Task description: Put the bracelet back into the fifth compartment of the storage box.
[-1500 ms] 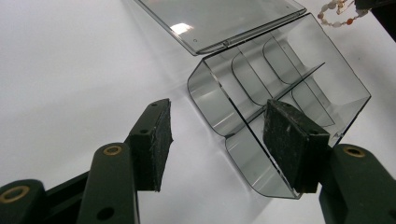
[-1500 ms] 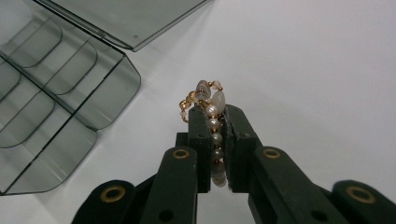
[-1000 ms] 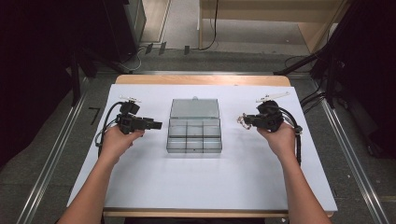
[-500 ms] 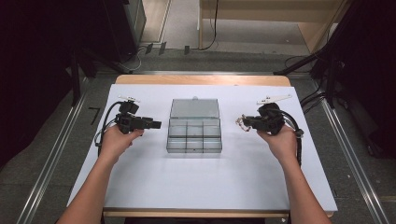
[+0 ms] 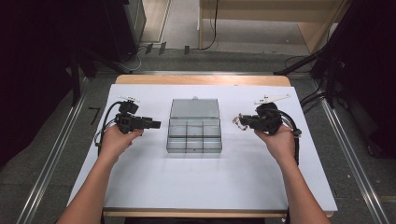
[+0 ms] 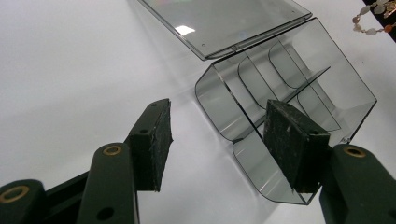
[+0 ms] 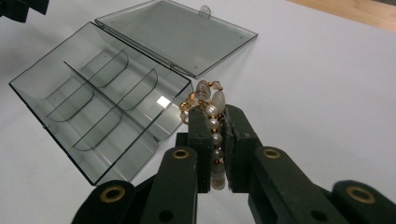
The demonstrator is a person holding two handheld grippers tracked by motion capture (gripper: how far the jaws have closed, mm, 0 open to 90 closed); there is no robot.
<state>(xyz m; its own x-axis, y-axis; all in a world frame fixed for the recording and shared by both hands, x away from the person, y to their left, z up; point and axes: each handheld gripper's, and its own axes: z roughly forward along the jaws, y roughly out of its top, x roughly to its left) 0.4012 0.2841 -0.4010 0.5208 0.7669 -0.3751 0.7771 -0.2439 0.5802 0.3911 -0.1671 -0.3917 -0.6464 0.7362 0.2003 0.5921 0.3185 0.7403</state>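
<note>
right tool (image 7: pixel 215 140) clamped tight on a bead bracelet (image 7: pixel 210 105), the open clear box (image 5: pixel 194 133) just off its tip, compartments in line with the jaws, so it's nearer than the left tool (image 6: pixel 224 140), which gapes empty beside the box's other end; right tool's own view shows the pinch, high view doesn't

We are seeing a pearl-and-gold bead bracelet (image 7: pixel 212 116) sitting clamped between black pads, its loose end drooping just beside a clear compartment box (image 7: pixel 93 116) that is lying open on the white table, lid (image 7: pixel 180 30) folded flat behind.
</note>
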